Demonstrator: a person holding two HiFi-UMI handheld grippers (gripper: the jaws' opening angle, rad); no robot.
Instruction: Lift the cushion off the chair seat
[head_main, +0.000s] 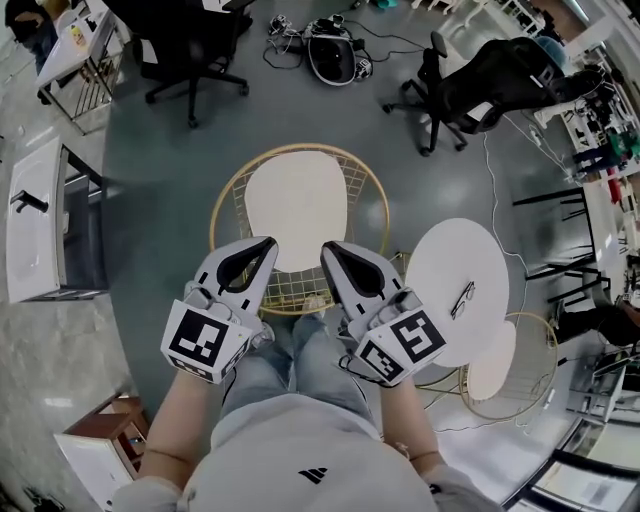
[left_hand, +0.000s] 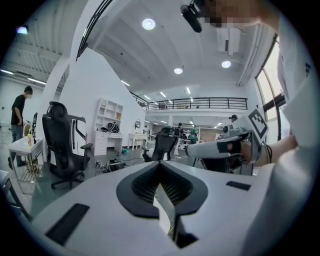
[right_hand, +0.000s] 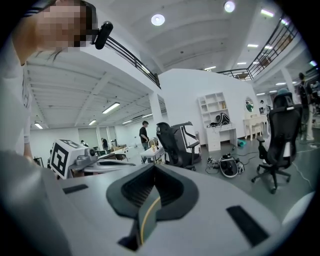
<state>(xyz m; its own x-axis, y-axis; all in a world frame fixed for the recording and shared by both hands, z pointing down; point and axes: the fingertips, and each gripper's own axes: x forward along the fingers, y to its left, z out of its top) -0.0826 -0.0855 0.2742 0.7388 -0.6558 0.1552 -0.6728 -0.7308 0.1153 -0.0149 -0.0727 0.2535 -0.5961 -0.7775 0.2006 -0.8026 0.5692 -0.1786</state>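
**cushion** (head_main: 300, 205): one, round, off-white. it lies flat on the seat of a gold wire chair (head_main: 222, 205) just ahead of the person's knees, not lifted.

**grippers:** two.
- the left gripper (head_main: 266, 244) and right gripper (head_main: 328, 250) are side by side, near each other but apart.
- from above, their tips sit over the near edge of the cushion (contact cannot be told).
- both are clenched, jaws together with nothing between them.

**other seating:**
- one second wire chair (head_main: 548, 345) at lower right, holding a second cushion (head_main: 493, 362).
- two black office chairs, one at upper left (head_main: 190, 40) and one at upper right (head_main: 470, 90).

**tabletop** (head_main: 445, 260): one, round, white, between the two wire chairs. it carries one pair of glasses (head_main: 462, 298).

**floor:**
- one round device (head_main: 335, 55) among loose cables, at the far side.
- one white cabinet (head_main: 35, 230) at the left.

**writing:**
- no words can be read.
- each gripper's cube bears black-and-white square markers.
- the shirt has one small dark three-bar logo (head_main: 312, 476).

**by view:**
- only the head view shows the cushions, both wire chairs, the tabletop and the glasses.
- the gripper views look out level across the room instead.
- the left gripper view adds white shelving (left_hand: 110, 120), a balcony railing (left_hand: 200, 102), round ceiling lights and a standing person (left_hand: 20, 112).
- each gripper view catches the other gripper off to one side.
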